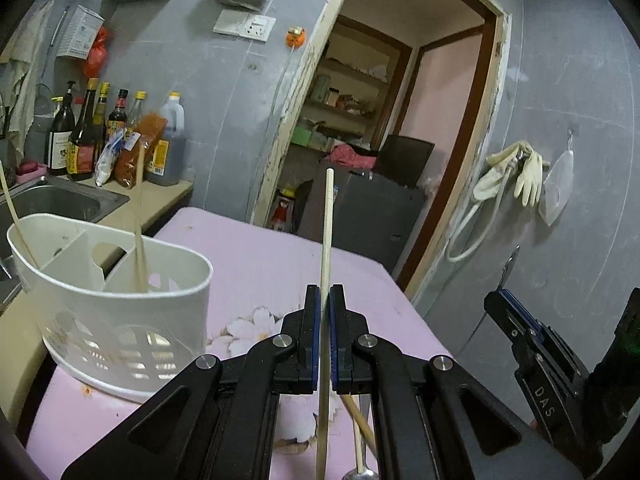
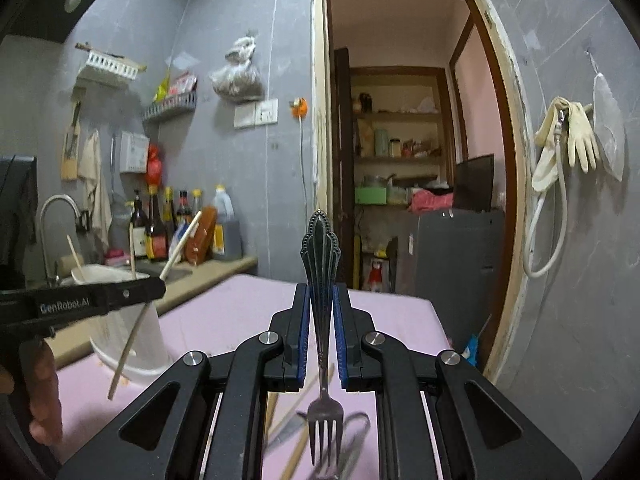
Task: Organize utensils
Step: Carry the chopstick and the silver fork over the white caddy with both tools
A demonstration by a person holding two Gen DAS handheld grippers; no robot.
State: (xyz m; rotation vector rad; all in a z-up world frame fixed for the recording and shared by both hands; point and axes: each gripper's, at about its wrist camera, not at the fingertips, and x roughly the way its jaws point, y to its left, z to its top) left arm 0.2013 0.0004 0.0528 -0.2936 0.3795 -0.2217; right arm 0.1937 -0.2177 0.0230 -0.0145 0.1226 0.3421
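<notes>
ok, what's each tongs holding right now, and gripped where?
Left tongs are shut on a chopstick, gripped around mid-length. Right tongs are shut on a fork, gripped on its handle, tines hanging toward the camera.

Worktop: table under a pink cloth (image 1: 256,256) printed with pale flowers (image 1: 252,326); it runs back toward the doorway.
Caddy: white plastic utensil holder (image 1: 132,320) with slotted walls and an inner divider, standing on the cloth at its left edge, next to the counter.
Loose pieces: a wooden chopstick (image 1: 362,424) and a spoon (image 1: 360,473) lie on the near part of the cloth; the right wrist view shows more utensils (image 2: 352,436) there, too blurred to name.
Counter: beige top (image 1: 160,200) just left of the table, carrying sauce bottles (image 1: 86,136), seasoning packets (image 1: 134,156) and a steel sink (image 1: 60,200).
</notes>
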